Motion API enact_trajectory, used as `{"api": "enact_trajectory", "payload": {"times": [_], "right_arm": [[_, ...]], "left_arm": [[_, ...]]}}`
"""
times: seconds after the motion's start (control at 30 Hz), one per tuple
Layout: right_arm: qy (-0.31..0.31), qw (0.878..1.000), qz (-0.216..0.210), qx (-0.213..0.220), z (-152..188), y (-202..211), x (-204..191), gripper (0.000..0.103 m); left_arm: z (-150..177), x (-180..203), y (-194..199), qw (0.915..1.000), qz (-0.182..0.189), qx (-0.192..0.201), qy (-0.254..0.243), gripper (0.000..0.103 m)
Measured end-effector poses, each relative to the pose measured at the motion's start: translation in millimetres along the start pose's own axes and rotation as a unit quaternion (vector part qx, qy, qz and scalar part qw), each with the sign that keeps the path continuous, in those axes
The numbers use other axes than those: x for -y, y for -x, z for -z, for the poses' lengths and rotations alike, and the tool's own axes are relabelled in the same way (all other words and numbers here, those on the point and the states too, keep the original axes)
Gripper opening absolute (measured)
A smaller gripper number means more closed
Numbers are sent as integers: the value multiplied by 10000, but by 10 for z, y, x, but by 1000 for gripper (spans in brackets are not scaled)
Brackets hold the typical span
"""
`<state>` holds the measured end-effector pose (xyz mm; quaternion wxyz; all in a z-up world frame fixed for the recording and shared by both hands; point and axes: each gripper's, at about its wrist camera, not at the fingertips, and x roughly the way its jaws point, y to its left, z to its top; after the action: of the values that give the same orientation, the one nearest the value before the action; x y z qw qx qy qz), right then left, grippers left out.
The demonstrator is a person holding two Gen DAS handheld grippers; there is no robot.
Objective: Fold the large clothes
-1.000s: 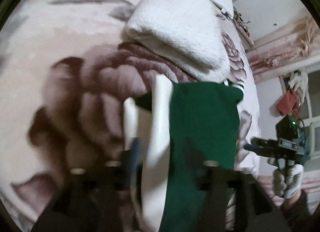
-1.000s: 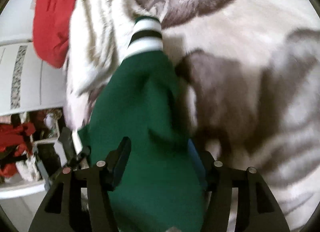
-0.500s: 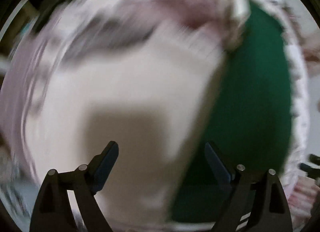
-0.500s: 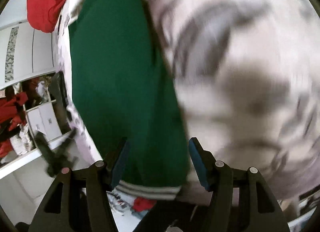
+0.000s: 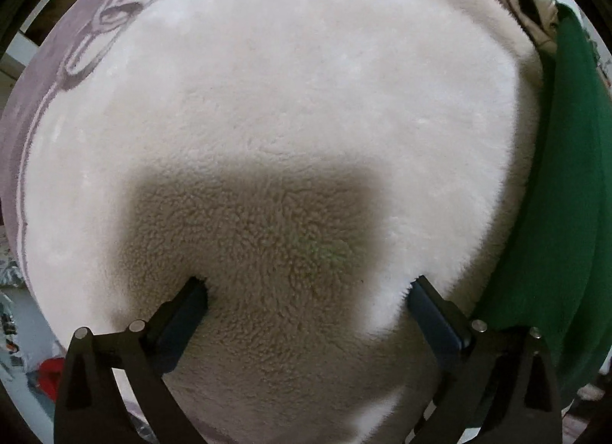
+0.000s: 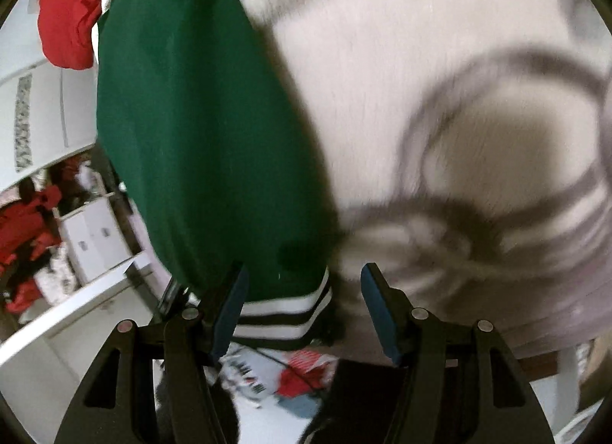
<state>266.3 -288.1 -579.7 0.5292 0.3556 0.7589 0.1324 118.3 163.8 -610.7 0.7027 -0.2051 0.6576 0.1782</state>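
The soft green knit garment (image 6: pixel 206 130) lies limp on the flower-patterned bed (image 6: pixel 440 61) — light and floppy, best pinched at its striped hem (image 6: pixel 283 316). Both the left claw (image 5: pixel 306 291) and the right claw (image 6: pixel 302 291) gape empty — the left over a white fleece blanket (image 5: pixel 287 100).

Left tongs (image 5: pixel 306 289), lower part of the left wrist frame: two matte black arms, each a triangular bracket with a cut-out slot. Two round silver screw heads sit on top of each bracket. Each arm ends in a flat, dark blue rubber-like pad (image 5: pixel 183 314).

Right tongs (image 6: pixel 302 283), lower part of the right wrist frame: same build, with black slotted brackets, paired silver screw heads, and blue rectangular pads (image 6: pixel 376 314) with squared tips. No cables, markings, sleeves or skin are visible.
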Motion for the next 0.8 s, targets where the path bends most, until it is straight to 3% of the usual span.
{"api": "enact_trajectory", "payload": {"times": [0.13,0.23,0.3,0.37,0.53,0.67,0.77,0.8], "right_arm": [[-852,9915,-829,-527,222,-375,322,63],[-1631,9656,-1807,-919,406,-720,503,63],[-1868,9542,-2217,-735,500,-858,531,62],[-1720,9650,-1940,-390,580,-879,440,8],[-1063,9861,-1268,150,962,-596,94,5],[-936,9946,-426,145,959,-684,248,5],[-1188,9903,-704,-125,861,-763,325,7],[-1285,9876,-875,-236,880,-739,343,13]], "left_arm": [[-41,109,281,9998,-131,139,12,103],[17,106,597,9994,-115,334,16,103],[54,104,767,9991,41,402,90,103],[94,113,884,9993,170,302,163,103],[499,176,961,9979,579,-70,280,103],[680,295,715,9960,656,-473,372,103],[596,364,711,9946,789,-474,474,103],[617,316,752,9945,821,-461,467,103]]}}
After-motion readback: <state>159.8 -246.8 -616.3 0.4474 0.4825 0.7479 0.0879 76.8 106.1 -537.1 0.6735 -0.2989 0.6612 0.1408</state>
